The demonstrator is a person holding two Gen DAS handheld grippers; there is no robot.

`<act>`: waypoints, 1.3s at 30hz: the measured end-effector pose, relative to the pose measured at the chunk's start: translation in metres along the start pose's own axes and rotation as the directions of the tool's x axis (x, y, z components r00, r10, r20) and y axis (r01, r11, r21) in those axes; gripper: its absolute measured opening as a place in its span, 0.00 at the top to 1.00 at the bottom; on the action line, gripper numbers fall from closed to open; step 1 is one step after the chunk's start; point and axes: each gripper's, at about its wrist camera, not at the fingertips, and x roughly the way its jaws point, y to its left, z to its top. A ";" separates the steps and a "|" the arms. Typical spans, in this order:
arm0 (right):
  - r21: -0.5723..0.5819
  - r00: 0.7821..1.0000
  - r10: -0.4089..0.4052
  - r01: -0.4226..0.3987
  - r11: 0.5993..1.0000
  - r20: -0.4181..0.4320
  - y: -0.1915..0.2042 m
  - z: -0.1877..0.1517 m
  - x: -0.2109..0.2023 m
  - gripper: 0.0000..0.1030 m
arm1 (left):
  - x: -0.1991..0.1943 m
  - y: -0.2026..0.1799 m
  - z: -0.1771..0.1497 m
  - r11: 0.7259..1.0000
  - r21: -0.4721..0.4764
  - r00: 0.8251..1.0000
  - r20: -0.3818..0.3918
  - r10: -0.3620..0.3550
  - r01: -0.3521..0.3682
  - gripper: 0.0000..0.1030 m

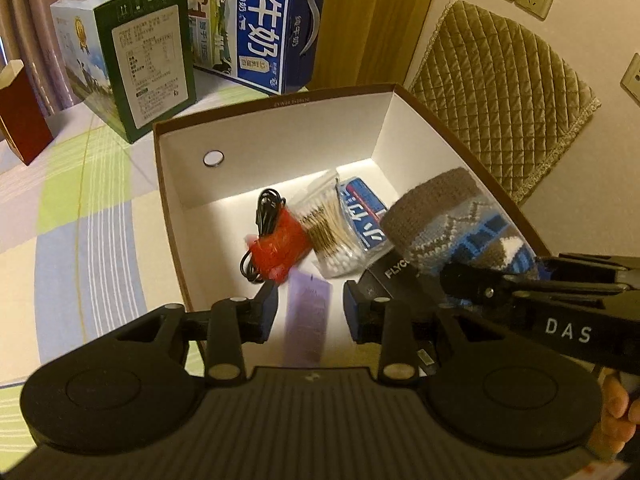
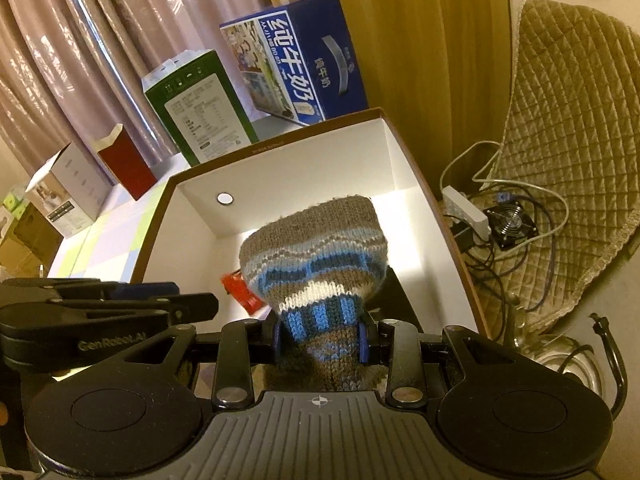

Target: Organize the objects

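While both grippers hang over the box (image 1: 276,128), sorting is underway.
Left view: left gripper (image 1: 310,306) released, blurred purple card (image 1: 307,320) between its pads, untouched. Right view: right gripper (image 2: 320,338) clenched on knit sock (image 2: 316,256), box wall at 12 o'clock.

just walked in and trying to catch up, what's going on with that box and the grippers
A person is tidying small things into an open cardboard box using two handheld grippers. The right gripper is clamped on a knitted sock and holds it over the box. The left gripper is open, with a blurred purple card between its jaws, apparently just let go. Already inside are a black cable, a red packet, a bag of cotton swabs, a blue tissue pack and a black box.
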 end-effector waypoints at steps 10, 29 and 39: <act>-0.046 0.998 0.041 -0.039 0.998 0.054 0.010 0.001 0.000 0.33 | -0.023 0.014 0.003 0.999 -0.038 0.998 0.056 0.034 -0.032 0.37; -0.079 0.997 0.045 -0.039 0.996 0.068 0.002 -0.019 -0.042 0.02 | -0.070 0.012 -0.021 0.995 -0.096 0.993 0.109 0.052 -0.042 0.04; -0.027 0.997 0.068 -0.067 0.997 0.044 0.009 -0.046 -0.059 0.02 | -0.096 0.012 -0.052 0.986 -0.141 0.988 0.115 0.102 -0.086 0.01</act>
